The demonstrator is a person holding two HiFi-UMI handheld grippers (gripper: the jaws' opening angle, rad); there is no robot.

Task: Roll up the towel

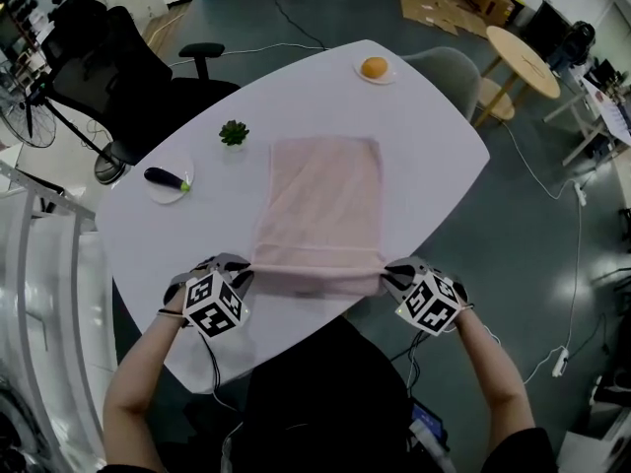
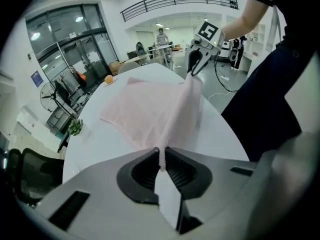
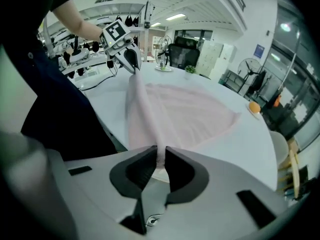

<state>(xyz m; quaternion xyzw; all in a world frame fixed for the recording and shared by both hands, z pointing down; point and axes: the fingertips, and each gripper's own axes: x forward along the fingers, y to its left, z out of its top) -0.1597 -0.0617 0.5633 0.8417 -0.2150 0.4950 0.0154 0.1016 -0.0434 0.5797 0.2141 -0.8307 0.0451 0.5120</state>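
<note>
right gripper [image 3: 159, 153] pinching pink towel [image 3: 192, 115], white table [image 3: 252, 144]

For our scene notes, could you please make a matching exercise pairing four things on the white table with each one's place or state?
Things: 1 pink towel; 2 orange; 3 eggplant; 4 small green plant.
Places or states: A on a plate at the left; B farthest away, at the table's far end; C near edge lifted off the table; D beside the towel's far left corner.
Pairs: 1-C; 2-B; 3-A; 4-D.

Bright overhead lighting; fisheye edge distortion; slight blur.
</note>
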